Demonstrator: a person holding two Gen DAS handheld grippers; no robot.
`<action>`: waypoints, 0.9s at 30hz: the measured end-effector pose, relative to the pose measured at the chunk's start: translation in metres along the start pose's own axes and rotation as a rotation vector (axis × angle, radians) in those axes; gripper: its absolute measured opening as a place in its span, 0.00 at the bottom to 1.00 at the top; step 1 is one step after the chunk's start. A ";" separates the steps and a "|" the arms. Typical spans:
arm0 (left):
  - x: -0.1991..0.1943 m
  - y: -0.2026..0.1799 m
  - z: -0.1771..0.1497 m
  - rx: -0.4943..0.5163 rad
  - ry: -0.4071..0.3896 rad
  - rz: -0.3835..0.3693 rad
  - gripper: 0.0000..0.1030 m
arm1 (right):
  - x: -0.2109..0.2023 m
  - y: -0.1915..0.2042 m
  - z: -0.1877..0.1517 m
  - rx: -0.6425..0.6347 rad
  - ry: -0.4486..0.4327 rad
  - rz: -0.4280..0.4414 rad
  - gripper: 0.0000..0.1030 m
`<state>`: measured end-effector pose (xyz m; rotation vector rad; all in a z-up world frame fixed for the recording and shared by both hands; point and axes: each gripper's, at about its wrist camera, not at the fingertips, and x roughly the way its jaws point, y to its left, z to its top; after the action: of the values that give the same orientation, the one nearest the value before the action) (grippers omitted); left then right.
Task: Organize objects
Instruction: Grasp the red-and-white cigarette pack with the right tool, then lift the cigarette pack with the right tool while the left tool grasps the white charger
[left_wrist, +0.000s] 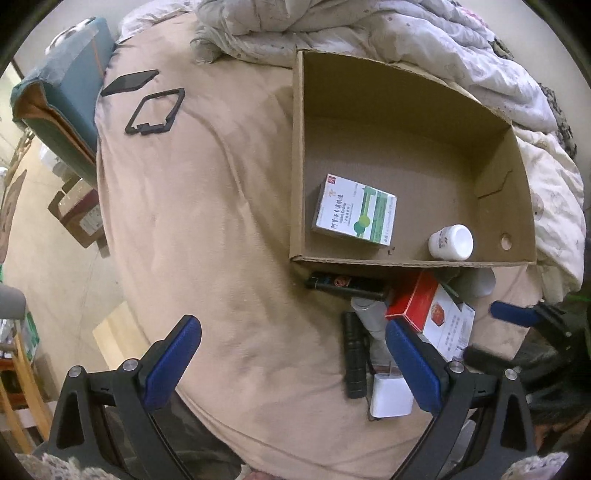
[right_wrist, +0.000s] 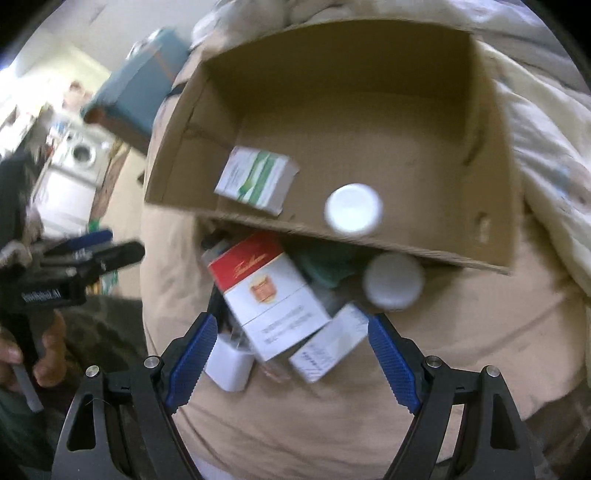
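- Your left gripper (left_wrist: 293, 345), black-framed with blue ribbed pads, stands wide apart with nothing between the pads; below it lies only the beige bedsheet (left_wrist: 221, 221).
- Your right gripper (right_wrist: 291, 341) of the same build is also spread wide and grips nothing. It points down at the pile, and its pads do not press on anything.
- Between and just ahead of your right gripper's pads sits the red-and-white cardboard carton (right_wrist: 266, 295), tilted, resting on other items.
- Touching that carton's lower right corner is a small white printed box (right_wrist: 328, 345); at its lower left lies a white square plug charger (right_wrist: 231, 363).
- Just beyond your right-hand pad stands a white round-capped bottle (right_wrist: 393, 280), outside the box and close against its near wall.
- In the left wrist view, a black cylindrical torch (left_wrist: 355, 356) and a black printed tube (left_wrist: 345, 284) lie beside the pile, the tube along the box's near wall.
- The open brown cardboard box (left_wrist: 299, 147) sits on the sheet beyond the pile. Inside it: a white-and-green medicine carton (left_wrist: 354, 210) towards one side, and a second white capped bottle (left_wrist: 450, 242) by the near wall.
- Well apart on the sheet lie a black square frame (left_wrist: 155, 110) and a flat black slab (left_wrist: 129, 82).
- A rumpled pale quilt (left_wrist: 369, 29) borders the box's far side.
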<state>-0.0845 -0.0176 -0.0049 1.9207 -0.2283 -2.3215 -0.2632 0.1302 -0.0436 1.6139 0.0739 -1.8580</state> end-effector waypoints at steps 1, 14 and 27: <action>0.000 0.001 0.001 -0.012 0.005 -0.002 0.97 | 0.005 0.007 0.001 -0.031 0.015 -0.010 0.87; 0.002 -0.007 0.005 -0.011 0.024 -0.013 0.97 | 0.064 0.027 0.020 -0.136 0.183 -0.031 0.70; -0.004 -0.013 0.005 -0.046 0.036 -0.071 0.97 | -0.020 0.003 -0.027 -0.019 0.054 0.061 0.62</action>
<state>-0.0891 -0.0034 -0.0028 1.9787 -0.1037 -2.3118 -0.2381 0.1485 -0.0307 1.6361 0.0645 -1.7625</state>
